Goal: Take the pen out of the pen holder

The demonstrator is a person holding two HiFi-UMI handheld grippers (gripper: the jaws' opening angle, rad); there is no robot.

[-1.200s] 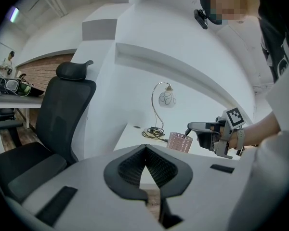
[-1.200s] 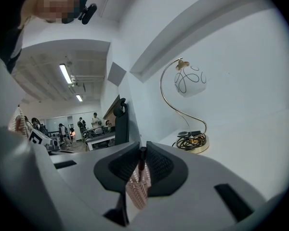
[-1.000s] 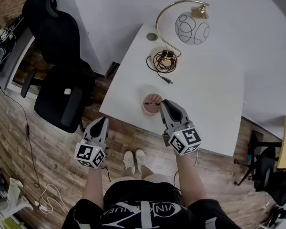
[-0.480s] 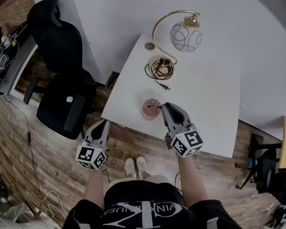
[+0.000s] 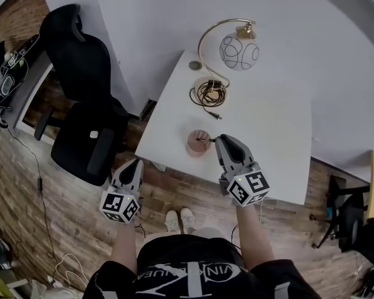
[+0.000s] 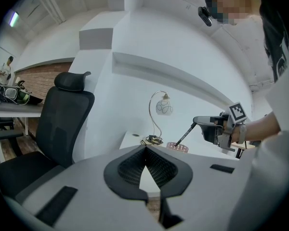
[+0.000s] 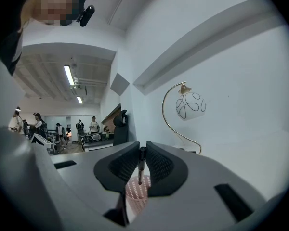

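A pink mesh pen holder [image 5: 197, 144] stands near the front left edge of the white table [image 5: 268, 129]. My right gripper [image 5: 218, 141] hangs just right of and above it, shut on the top of a dark pen [image 5: 207, 140]. In the right gripper view the pen [image 7: 141, 167] hangs between the pads, its tip over the pen holder [image 7: 136, 192]. From the left gripper view the pen [image 6: 184, 134] slants down to the mouth of the pen holder [image 6: 177, 147]. My left gripper [image 5: 131, 166] is off the table to the left, its jaws [image 6: 145, 148] shut and empty.
A brass lamp with a white globe [image 5: 239, 50] stands at the table's far side, with a coiled black cable [image 5: 206, 94] and a small round disc [image 5: 195, 65] beside its base. A black office chair [image 5: 81, 123] stands left of the table. Several people stand far off.
My right gripper has risen with the pen, drawing it up out of the holder. The left gripper has stayed beside the table.
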